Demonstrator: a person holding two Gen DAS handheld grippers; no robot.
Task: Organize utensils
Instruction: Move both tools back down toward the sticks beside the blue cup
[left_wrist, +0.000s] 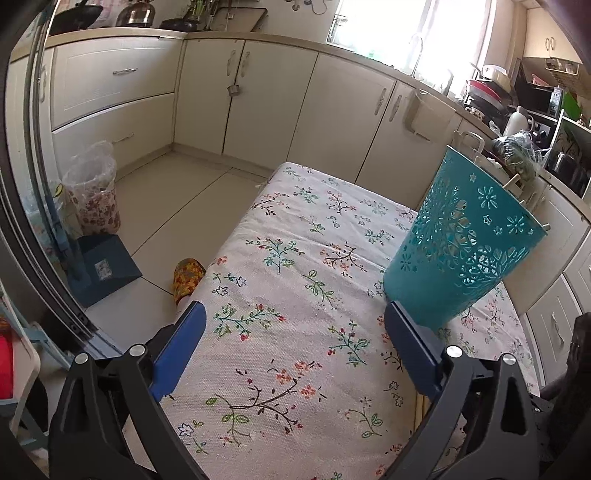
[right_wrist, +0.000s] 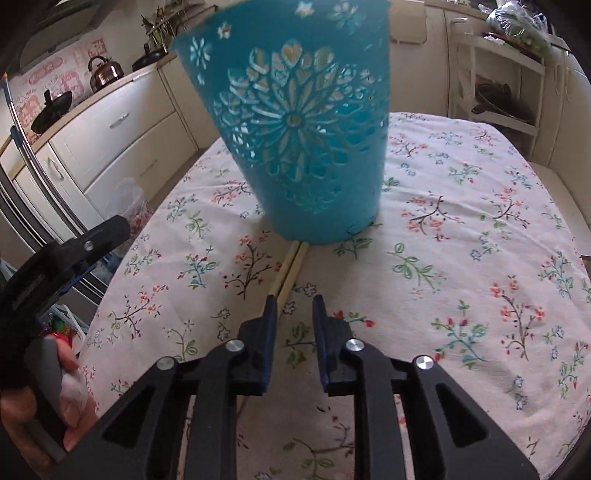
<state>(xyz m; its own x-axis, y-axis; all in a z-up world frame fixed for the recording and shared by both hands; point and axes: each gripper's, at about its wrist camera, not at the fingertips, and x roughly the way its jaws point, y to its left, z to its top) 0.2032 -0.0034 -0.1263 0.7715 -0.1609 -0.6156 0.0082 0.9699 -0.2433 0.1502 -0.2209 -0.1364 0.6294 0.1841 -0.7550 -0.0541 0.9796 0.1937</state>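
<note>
Right wrist view: a teal plastic basket (right_wrist: 310, 140), tapered and pierced with cut-out flower patterns, stands on a table under a white woven cloth (right_wrist: 461, 229) printed with small floral sprigs. Two pale wooden chopsticks (right_wrist: 291, 267) lie side by side on the cloth, running from the basket's base toward the right gripper (right_wrist: 293, 301). Its dark blue fingers stand narrowly apart, pinching nothing, the left one just over the chopsticks' near end. In the left wrist view the left gripper (left_wrist: 295, 314) is spread wide and empty above the cloth, the basket just beyond its right finger. Cream cabinets (left_wrist: 266, 99), a beige tiled floor (left_wrist: 184, 184) and a bright window (left_wrist: 406, 26) surround the table.
</note>
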